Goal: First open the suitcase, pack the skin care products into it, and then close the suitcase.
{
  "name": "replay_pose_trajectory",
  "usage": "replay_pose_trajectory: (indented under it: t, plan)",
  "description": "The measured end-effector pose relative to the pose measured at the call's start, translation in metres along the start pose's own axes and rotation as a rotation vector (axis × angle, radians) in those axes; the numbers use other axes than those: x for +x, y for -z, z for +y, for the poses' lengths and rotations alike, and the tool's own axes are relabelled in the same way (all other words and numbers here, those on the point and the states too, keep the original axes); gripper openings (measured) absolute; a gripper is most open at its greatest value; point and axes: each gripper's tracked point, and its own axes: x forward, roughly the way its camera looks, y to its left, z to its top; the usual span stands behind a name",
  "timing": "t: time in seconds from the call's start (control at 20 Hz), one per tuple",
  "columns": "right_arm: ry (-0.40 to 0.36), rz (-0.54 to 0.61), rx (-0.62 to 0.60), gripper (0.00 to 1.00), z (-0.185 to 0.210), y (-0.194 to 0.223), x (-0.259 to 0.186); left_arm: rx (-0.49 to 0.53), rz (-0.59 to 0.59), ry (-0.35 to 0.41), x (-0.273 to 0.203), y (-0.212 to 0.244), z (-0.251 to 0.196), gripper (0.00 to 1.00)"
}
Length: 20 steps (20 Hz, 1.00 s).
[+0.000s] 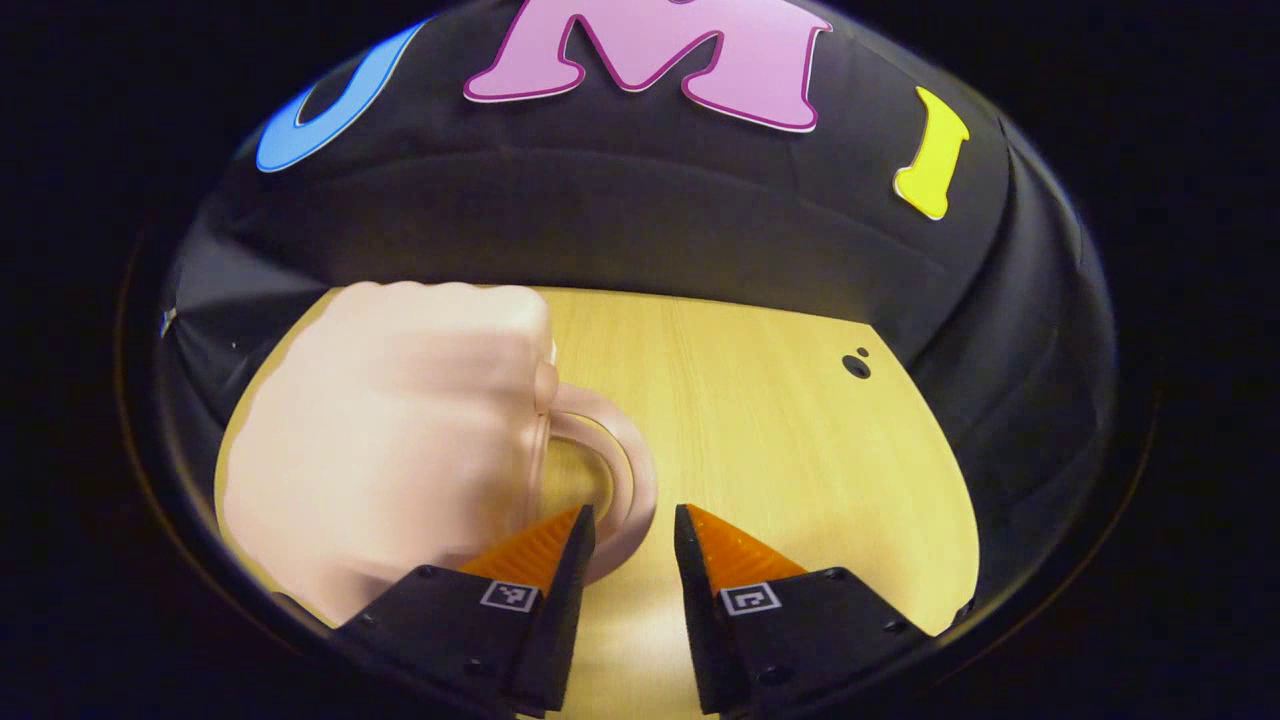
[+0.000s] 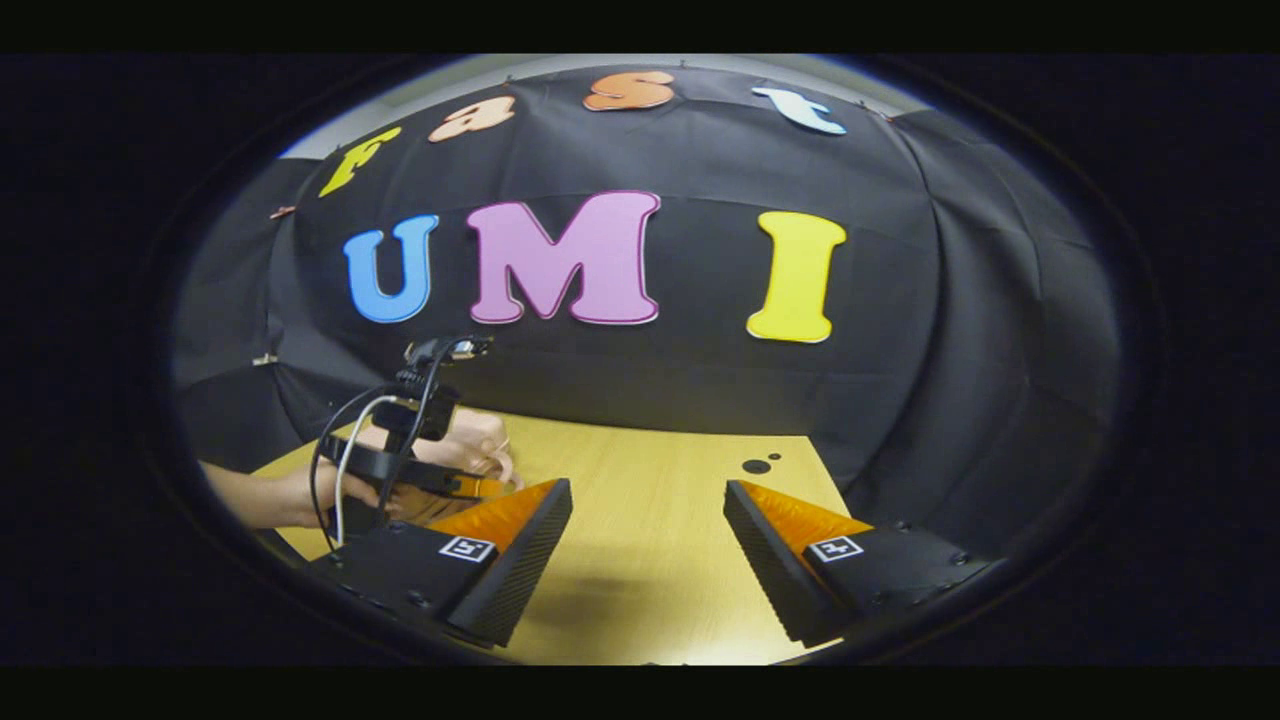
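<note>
wall: black cloth (image 2: 900, 330), creased, upper frame | table (image 2: 660, 500): light wood, lower centre | two dark holes (image 2: 757, 465) near its far right edge

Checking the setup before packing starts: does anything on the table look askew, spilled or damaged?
Nothing stands out. The pale pink suitcase lies shut on the light wooden table, its loop handle just ahead of the left tongs. No spill or damage shows.
</note>
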Motion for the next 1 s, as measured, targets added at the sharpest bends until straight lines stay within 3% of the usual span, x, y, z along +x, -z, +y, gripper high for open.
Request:
replay_pose_trajectory:
  t: [0.05, 0.1, 0.15, 0.25, 0.3, 0.35, 0.4, 0.55, 0.7, 0.8, 1.0]
  plan:
    - [0.018, -0.008, 0.014, 0.97, -0.003, -0.003, -0.002, -0.007, -0.044, 0.013, -0.006, -0.007, -0.005, 0.62]
    - [0.037, -0.009, 0.014, 0.97, -0.006, -0.003, -0.002, 0.014, -0.114, 0.020, -0.020, -0.020, -0.008, 0.63]
    - [0.062, 0.001, 0.002, 0.97, -0.010, -0.001, -0.004, 0.049, -0.192, 0.031, -0.040, -0.032, -0.010, 0.59]
    - [0.087, 0.007, -0.009, 0.97, -0.010, 0.000, -0.011, 0.126, -0.346, 0.052, -0.090, -0.056, -0.016, 0.64]
    - [0.096, 0.002, -0.008, 0.97, -0.008, -0.001, -0.016, 0.160, -0.401, 0.038, -0.113, -0.062, -0.017, 0.84]
    - [0.106, -0.004, -0.007, 0.97, -0.005, -0.002, -0.022, 0.197, -0.448, 0.026, -0.139, -0.068, -0.016, 0.97]
    - [0.110, -0.011, -0.020, 0.97, 0.000, 0.000, -0.028, 0.223, -0.495, 0.012, -0.167, -0.071, -0.014, 0.99]
    - [0.141, -0.024, -0.034, 0.97, 0.014, 0.013, -0.056, 0.270, -0.619, 0.003, -0.239, -0.074, -0.019, 0.99]
    - [0.119, 0.002, -0.042, 0.96, 0.041, 0.029, -0.071, 0.251, -0.694, 0.006, -0.293, -0.064, -0.015, 0.99]
    - [0.146, 0.022, -0.084, 0.99, 0.046, 0.034, -0.075, 0.241, -0.716, -0.014, -0.312, -0.054, -0.005, 0.96]
    - [0.131, -0.009, -0.051, 0.99, 0.074, 0.023, -0.080, 0.242, -0.711, -0.006, -0.321, -0.039, 0.010, 0.97]
